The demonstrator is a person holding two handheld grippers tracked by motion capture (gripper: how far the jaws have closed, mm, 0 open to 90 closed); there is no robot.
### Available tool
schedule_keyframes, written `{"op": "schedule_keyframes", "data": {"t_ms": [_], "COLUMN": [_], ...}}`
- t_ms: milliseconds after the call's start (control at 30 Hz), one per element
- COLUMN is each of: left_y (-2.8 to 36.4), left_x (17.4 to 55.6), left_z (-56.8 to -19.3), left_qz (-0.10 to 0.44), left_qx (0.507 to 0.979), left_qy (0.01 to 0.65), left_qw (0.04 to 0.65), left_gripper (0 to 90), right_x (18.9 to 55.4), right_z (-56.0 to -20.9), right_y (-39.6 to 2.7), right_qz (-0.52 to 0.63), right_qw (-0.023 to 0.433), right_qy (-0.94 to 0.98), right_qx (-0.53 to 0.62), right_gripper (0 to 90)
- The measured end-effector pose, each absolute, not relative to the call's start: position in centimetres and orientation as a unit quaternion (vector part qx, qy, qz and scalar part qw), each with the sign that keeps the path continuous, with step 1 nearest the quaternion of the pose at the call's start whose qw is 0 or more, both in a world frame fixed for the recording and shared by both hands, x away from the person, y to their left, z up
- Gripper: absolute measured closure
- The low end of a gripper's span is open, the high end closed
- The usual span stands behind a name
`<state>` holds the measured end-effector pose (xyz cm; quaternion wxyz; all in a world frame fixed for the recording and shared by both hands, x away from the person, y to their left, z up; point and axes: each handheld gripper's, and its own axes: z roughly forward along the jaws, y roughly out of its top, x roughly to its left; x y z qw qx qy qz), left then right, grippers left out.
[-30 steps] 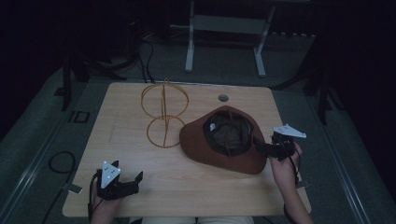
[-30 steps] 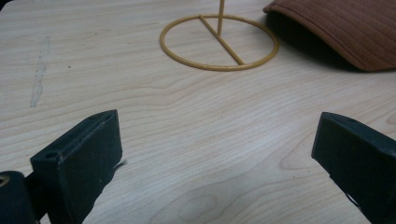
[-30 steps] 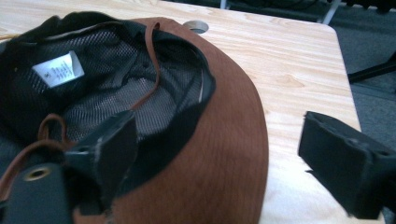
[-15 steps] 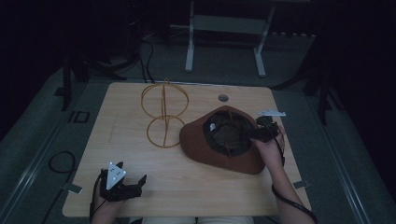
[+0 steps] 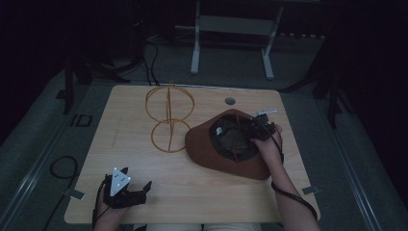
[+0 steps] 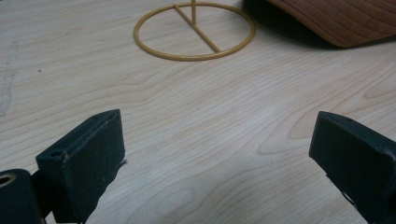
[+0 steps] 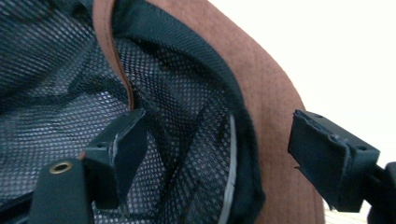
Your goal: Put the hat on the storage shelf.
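Dim room, light wooden table. Brown brimmed hat is lying crown-down right of centre, just beside the gold wire stand. Right tongs are spread, straddling the hat's inner rim, 1 jaw inside the mesh lining. Left tongs are idling spread at the near-left edge, well apart.
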<state>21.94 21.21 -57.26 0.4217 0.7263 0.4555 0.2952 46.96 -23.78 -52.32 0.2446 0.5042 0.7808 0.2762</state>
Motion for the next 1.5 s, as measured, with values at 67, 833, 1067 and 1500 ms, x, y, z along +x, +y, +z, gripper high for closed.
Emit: {"op": "schedule_keyframes", "data": {"t_ms": [67, 833, 1067, 1500], "left_y": [21.2, 21.4, 20.9, 19.1], "left_x": [22.0, 22.1, 22.0, 22.1], "left_z": [-57.3, -57.4, -57.0, -56.0], "left_qz": [0.294, 0.286, 0.275, 0.261], "left_qx": [0.728, 0.727, 0.727, 0.735], "left_qy": [0.456, 0.463, 0.462, 0.454], "left_qw": [0.42, 0.419, 0.427, 0.431], "left_gripper": [4.1, 4.9, 4.8, 5.9], "right_x": [47.2, 46.6, 45.2, 41.6], "right_z": [-52.7, -54.1, -51.2, -45.6], "right_y": [-23.5, -22.8, -23.7, -24.2], "right_qz": [0.265, 0.221, 0.303, 0.383], "right_qw": [0.247, 0.313, 0.307, 0.336], "right_qy": [0.782, 0.761, 0.743, 0.72], "right_qx": [0.507, 0.523, 0.512, 0.471], "right_gripper": [22.4, 84.1, 84.5, 84.5]}}
